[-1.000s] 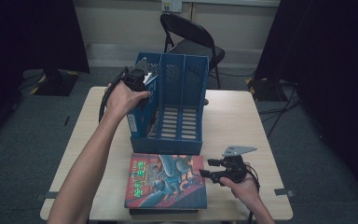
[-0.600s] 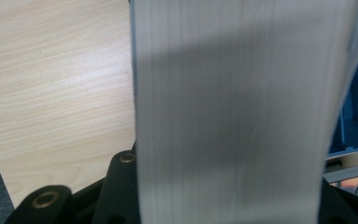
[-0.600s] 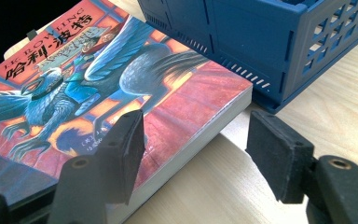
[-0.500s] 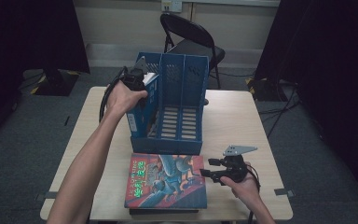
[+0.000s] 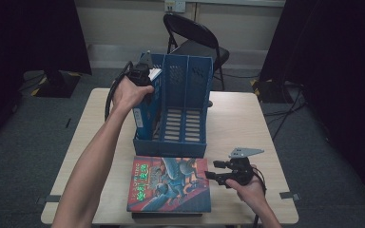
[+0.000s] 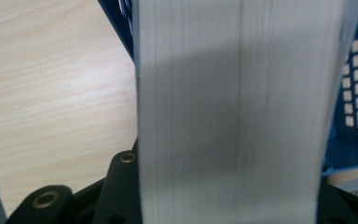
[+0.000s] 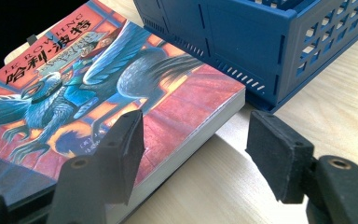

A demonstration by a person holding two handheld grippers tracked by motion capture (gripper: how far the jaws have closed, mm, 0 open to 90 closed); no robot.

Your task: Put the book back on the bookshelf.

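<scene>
High view: left hand-held gripper (image 5: pixel 141 75) clamped on an upright blue book (image 5: pixel 145 102), spine toward the camera, standing in the leftmost slot of the blue file rack (image 5: pixel 185 114) on the table (image 5: pixel 247 123); long axis vertical, straight below the hand. Jaws have just been closing on it. Right hand-held gripper (image 5: pixel 212 171) resting near the table's front right, jaws apart, pointing left at the illustrated paperback (image 5: pixel 171 184) lying flat on a darker book; nearer to that stack than the left hand.

Left gripper view: grey page edge of the book (image 6: pixel 233 116) held between the jaws, pads hidden behind it; probably seated against the rack wall, blur forbids certainty.

Right gripper view: pads (image 7: pixel 121 149) unclenched, grasping nothing, paperback corner (image 7: pixel 121 93) just ahead and left.
</scene>
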